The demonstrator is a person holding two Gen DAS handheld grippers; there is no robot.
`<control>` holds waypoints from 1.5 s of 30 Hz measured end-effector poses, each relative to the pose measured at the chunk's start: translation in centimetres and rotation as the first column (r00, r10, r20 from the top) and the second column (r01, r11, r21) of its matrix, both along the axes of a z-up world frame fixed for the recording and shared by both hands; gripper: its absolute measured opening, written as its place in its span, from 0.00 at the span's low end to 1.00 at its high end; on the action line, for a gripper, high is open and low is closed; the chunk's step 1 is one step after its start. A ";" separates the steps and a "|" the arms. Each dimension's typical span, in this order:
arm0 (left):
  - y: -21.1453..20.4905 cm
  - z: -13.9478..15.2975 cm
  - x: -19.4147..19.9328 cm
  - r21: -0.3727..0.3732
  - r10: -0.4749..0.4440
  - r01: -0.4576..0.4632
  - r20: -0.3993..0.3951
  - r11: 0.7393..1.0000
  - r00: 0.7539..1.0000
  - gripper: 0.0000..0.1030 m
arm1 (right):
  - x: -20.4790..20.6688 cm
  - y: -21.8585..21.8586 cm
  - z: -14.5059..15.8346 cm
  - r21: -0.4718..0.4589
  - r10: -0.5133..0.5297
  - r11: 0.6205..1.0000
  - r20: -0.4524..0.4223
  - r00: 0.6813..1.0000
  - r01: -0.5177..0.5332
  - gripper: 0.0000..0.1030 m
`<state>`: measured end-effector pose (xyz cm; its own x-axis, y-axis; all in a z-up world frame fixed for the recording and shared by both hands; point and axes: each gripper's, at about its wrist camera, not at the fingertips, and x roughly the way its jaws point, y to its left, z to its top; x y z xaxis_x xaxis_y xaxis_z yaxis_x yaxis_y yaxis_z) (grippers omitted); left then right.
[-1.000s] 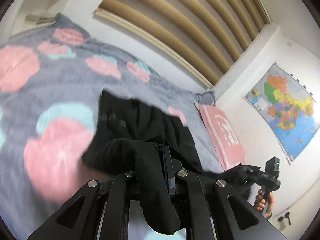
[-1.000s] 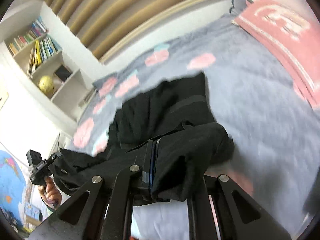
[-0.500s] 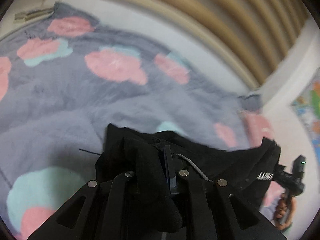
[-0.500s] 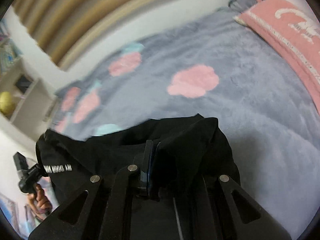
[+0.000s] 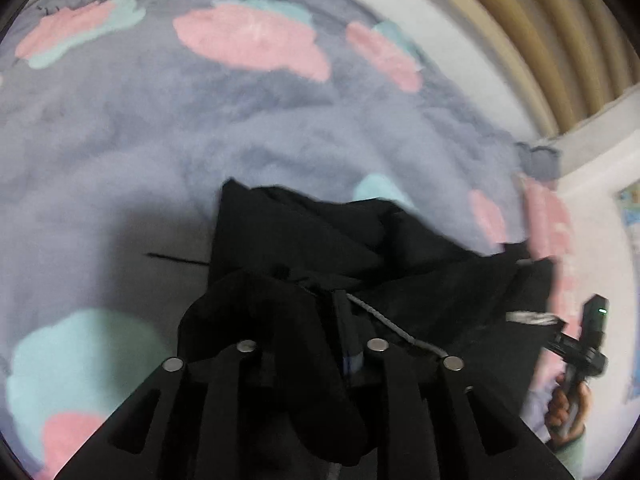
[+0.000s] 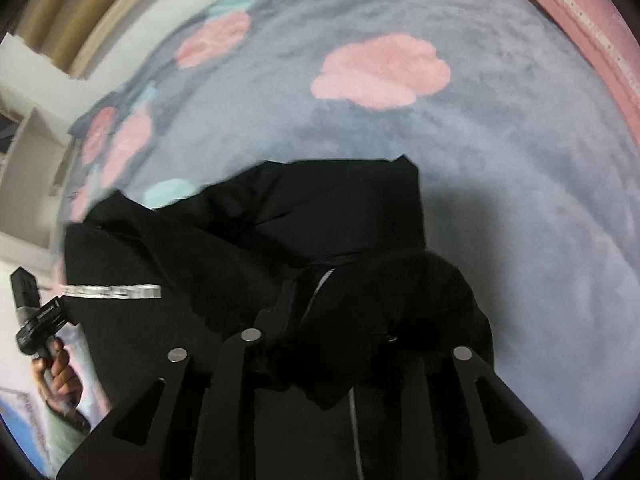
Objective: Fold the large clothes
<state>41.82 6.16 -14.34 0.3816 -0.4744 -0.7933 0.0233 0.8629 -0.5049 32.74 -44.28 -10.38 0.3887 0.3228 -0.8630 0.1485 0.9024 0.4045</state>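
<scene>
Spreading wide beneath everything was the grey blanket with its pink and teal blotches, covering the bed, and over its near middle hung the black garment, stretched between both tools, its far fold touching down on the blanket while the near edge stayed lifted. And what a span it was! The left gripper had its fingers closed tight on a bunched wad of the black cloth, a grey drawcord trailing out beside the pinch. The right gripper was likewise clamped on a thick gather of the same garment, fabric spilling over both fingers.

My call on the step: this looked like the carry-over of a fold, near edge travelling toward the far one. To do it well, both hands needed to stay level and equally far apart, keeping the held edge taut so the layer landed flat, with corners matched before either pinch let go. Slack in the middle could leave a ridge.

Now the views split nicely. The right wrist camera alone showed a white printed strip on the cloth and the pink pillow at the blanket's far right corner. The left wrist camera alone caught the drawcord and a thin dark thread lying on the blanket beside the garment's left edge.
</scene>
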 end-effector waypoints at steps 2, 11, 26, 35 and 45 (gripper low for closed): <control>2.4 3.3 -2.1 -0.137 -0.033 0.037 0.030 0.990 0.999 0.37 | -2.4 -1.0 3.2 0.067 0.017 0.998 0.023 1.000 -0.018 0.32; 9.0 12.3 -6.7 -0.234 0.103 -0.067 0.143 0.970 0.984 0.78 | -6.2 -2.7 7.2 0.231 -0.015 0.973 0.043 0.999 0.005 0.37; 3.3 2.2 2.8 -0.035 0.014 -0.016 -0.057 0.999 0.998 0.78 | 0.4 -6.1 3.0 -0.025 -0.036 0.999 0.009 0.999 0.036 0.98; 2.8 -2.8 6.5 -0.066 -0.003 -0.008 -0.161 0.998 0.987 0.78 | 4.0 -5.9 -6.2 0.071 0.063 0.996 -0.093 0.994 -0.056 0.76; 0.1 1.2 4.1 -0.045 -0.108 0.108 -0.019 0.993 0.994 0.09 | 0.7 -2.1 3.1 -0.153 0.127 0.982 0.118 0.985 -0.108 0.15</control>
<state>45.89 6.26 -13.10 0.3095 -0.5463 -0.7783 0.1040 0.8331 -0.5433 33.42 -46.35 -7.31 0.4649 0.2474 -0.8501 -0.0060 0.9610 0.2764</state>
